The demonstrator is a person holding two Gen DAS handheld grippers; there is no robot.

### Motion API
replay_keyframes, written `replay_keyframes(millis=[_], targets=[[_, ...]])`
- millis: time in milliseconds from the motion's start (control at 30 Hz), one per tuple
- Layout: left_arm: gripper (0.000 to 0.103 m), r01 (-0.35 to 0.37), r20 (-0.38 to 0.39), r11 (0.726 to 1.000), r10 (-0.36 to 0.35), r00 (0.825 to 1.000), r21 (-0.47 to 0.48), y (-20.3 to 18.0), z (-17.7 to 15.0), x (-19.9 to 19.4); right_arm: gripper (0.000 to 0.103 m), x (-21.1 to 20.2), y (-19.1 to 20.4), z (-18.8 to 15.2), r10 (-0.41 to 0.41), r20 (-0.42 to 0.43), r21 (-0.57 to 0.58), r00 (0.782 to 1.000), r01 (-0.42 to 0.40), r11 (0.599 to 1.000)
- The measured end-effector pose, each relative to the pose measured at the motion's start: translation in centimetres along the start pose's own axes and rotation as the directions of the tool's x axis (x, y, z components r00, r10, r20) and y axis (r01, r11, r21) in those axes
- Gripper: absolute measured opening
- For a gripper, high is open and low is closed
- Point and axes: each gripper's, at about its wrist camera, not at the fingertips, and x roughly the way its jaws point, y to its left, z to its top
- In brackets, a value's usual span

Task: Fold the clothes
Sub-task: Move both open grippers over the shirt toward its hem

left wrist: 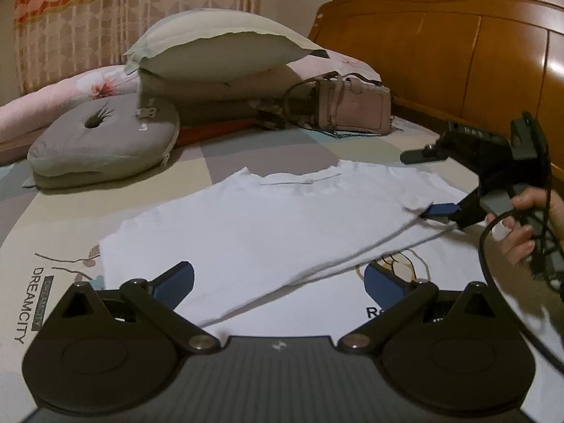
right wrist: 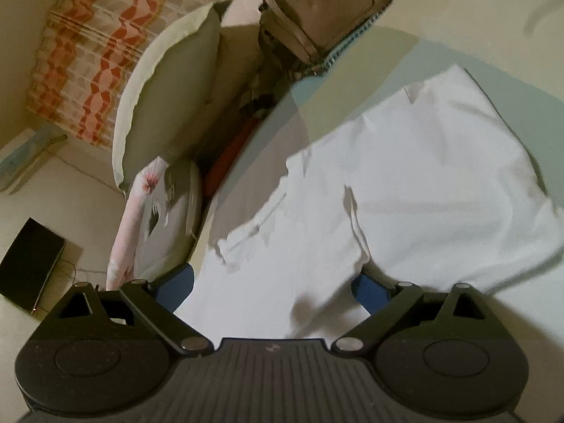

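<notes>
While the white T-shirt [left wrist: 246,225] is lying spread on the bed [left wrist: 275,144], collar toward the headboard [left wrist: 458,56], one side is already turned over the body, which suggests a lengthwise fold is under way. From the left wrist view, the right tool [left wrist: 428,210] is reaching in at the shirt's far edge near the sleeve, its blue pads looking nearly together; its own camera shows the jaws apart with cloth bunching between them, so whether it is gripping I cannot tell. The left tool [left wrist: 278,283] is hovering wide open over the near hem, probably readying to pinch. A handbag [left wrist: 352,105], pillow [left wrist: 225,49] and grey cushion [left wrist: 102,137] are sitting beyond, clear of the work.
</notes>
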Motion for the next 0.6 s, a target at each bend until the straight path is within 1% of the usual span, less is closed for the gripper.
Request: replay_keyframes(millis=[67,100,133,167,200,233,267,300,433,500,600], targets=[[0.102,-0.002,0.005,1.000,0.002,1.000,-0.019,0.5,0.1,-0.2,0.087,-0.1,0.2,-0.4,-0.025,0.016,-0.028,1.000,0.025,0.999],[0.102,-0.003,0.007,1.000,0.003,1.000,-0.029,0.8,0.1,-0.2,0.079,-0.1,0.1,-0.6,-0.038,0.026,-0.048,0.999,0.039,0.998],[0.102,-0.003,0.010,0.999,0.003,1.000,-0.041,1.1,0.1,-0.3,0.068,-0.2,-0.1,-0.7,-0.053,0.035,-0.066,0.998,0.056,0.996],[0.102,-0.004,0.010,0.999,0.005,1.000,-0.054,1.4,0.1,-0.4,0.061,-0.3,-0.3,-0.7,-0.069,0.044,-0.070,0.997,0.072,0.995],[0.102,-0.007,0.009,0.997,0.007,1.000,-0.070,1.7,0.2,-0.4,0.048,-0.4,-0.6,-0.7,-0.086,0.053,-0.068,0.995,0.089,0.994],[0.102,-0.009,0.009,0.996,0.009,1.000,-0.087,2.0,0.2,-0.4,0.040,-0.4,-0.9,-0.6,-0.101,0.058,-0.062,0.993,0.104,0.993],[0.102,-0.005,0.008,0.995,0.006,1.000,-0.102,2.2,0.2,-0.3,0.022,-0.6,-1.2,-0.6,-0.122,0.059,-0.057,0.991,0.126,0.990],[0.102,-0.001,0.007,0.993,0.002,1.000,-0.117,2.4,0.2,-0.3,0.010,-0.7,-1.4,-0.6,-0.146,0.058,-0.053,0.988,0.149,0.987],[0.102,0.017,0.003,0.986,-0.017,1.000,-0.167,3.1,0.2,-0.3,0.008,-1.8,-0.9,-1.0,-0.139,0.076,-0.069,0.987,0.145,0.987],[0.102,0.022,0.003,0.984,-0.022,1.000,-0.176,3.3,0.1,-0.3,0.008,-2.4,-0.2,-1.2,-0.136,0.092,-0.097,0.986,0.145,0.985],[0.102,0.018,0.004,0.984,-0.018,1.000,-0.176,3.4,0.2,-0.3,0.008,-2.9,0.5,-1.4,-0.157,0.103,-0.114,0.982,0.168,0.979]])
